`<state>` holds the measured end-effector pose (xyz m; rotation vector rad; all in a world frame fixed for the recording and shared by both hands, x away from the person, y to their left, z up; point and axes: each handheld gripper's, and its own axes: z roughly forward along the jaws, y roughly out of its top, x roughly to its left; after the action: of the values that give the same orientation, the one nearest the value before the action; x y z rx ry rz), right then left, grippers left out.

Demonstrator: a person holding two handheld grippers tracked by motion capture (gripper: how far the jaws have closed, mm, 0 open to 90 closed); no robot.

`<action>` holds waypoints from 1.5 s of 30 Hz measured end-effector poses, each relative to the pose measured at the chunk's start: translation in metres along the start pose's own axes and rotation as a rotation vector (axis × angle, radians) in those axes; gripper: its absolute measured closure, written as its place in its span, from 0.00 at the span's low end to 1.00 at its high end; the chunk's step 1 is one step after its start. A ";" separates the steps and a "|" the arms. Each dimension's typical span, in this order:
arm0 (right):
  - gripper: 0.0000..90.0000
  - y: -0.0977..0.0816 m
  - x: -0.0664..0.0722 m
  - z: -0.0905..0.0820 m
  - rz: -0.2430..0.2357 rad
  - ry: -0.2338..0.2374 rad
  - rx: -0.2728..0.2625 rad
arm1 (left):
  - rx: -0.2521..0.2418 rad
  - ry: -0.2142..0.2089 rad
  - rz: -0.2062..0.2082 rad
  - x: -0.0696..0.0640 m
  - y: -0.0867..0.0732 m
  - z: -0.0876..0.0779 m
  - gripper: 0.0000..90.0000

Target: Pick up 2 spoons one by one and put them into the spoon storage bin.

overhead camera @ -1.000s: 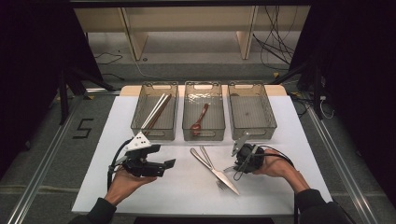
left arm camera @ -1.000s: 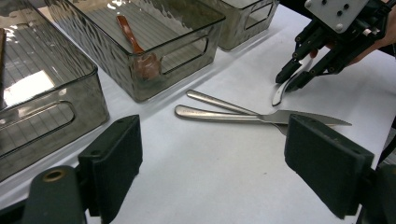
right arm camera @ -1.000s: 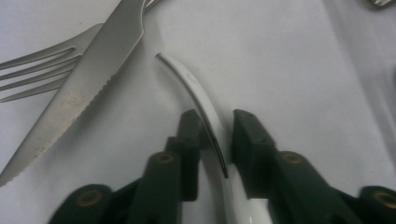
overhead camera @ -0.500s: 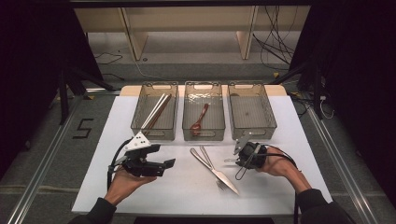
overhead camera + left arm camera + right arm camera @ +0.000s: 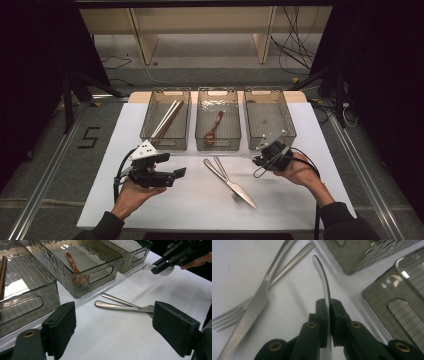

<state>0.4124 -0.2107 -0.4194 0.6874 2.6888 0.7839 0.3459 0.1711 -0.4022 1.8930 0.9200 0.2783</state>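
Right gripper (image 5: pixel 328 315), jaws just closed on a metal spoon (image 5: pixel 323 280), lifts it off the white table (image 5: pixel 280 200) near 3 bins, ready for sorting; left gripper (image 5: pixel 125 325) waits open.

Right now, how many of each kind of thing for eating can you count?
Chopsticks: 2, in the left bin
Wooden spoon: 1, in the middle bin
Metal spoon: 1, in the right gripper
Knife: 1
Fork: 1
Total: 6
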 end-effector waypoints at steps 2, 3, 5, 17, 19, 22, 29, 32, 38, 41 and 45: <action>0.96 0.002 -0.002 -0.004 0.032 0.000 -0.031 | -0.008 0.001 0.001 0.000 0.000 0.000 0.21; 0.96 0.003 -0.004 -0.006 0.053 0.003 -0.047 | -0.012 0.001 0.001 0.000 0.000 -0.001 0.21; 0.96 0.006 -0.006 -0.011 0.092 0.005 -0.092 | -0.022 0.005 0.001 0.000 0.000 -0.001 0.21; 0.96 0.042 -0.020 -0.013 0.185 -0.024 -0.177 | -0.075 0.018 -0.018 0.003 0.000 -0.005 0.19; 0.96 0.047 -0.023 -0.012 0.200 -0.026 -0.189 | -0.080 0.018 -0.019 0.003 0.000 -0.006 0.19; 0.96 0.056 -0.027 -0.011 0.213 -0.034 -0.199 | -0.086 0.020 -0.018 0.003 0.000 -0.006 0.19; 0.96 0.078 -0.040 -0.005 0.262 -0.038 -0.223 | -0.081 0.022 -0.016 0.002 0.000 -0.005 0.19; 0.96 0.087 -0.044 -0.002 0.271 -0.046 -0.225 | -0.080 0.024 -0.018 0.003 0.000 -0.005 0.19; 0.96 0.104 -0.048 0.004 0.283 -0.051 -0.234 | -0.080 0.024 -0.021 0.003 0.000 -0.005 0.19; 0.96 0.111 -0.050 0.008 0.285 -0.056 -0.224 | -0.079 0.024 -0.020 0.003 0.000 -0.006 0.19; 0.96 0.117 -0.053 0.012 0.299 -0.060 -0.226 | -0.080 0.024 -0.021 0.003 -0.001 -0.006 0.19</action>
<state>0.5049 -0.1451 -0.3578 1.0487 2.4233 1.0994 0.3446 0.1771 -0.4005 1.8095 0.9306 0.3213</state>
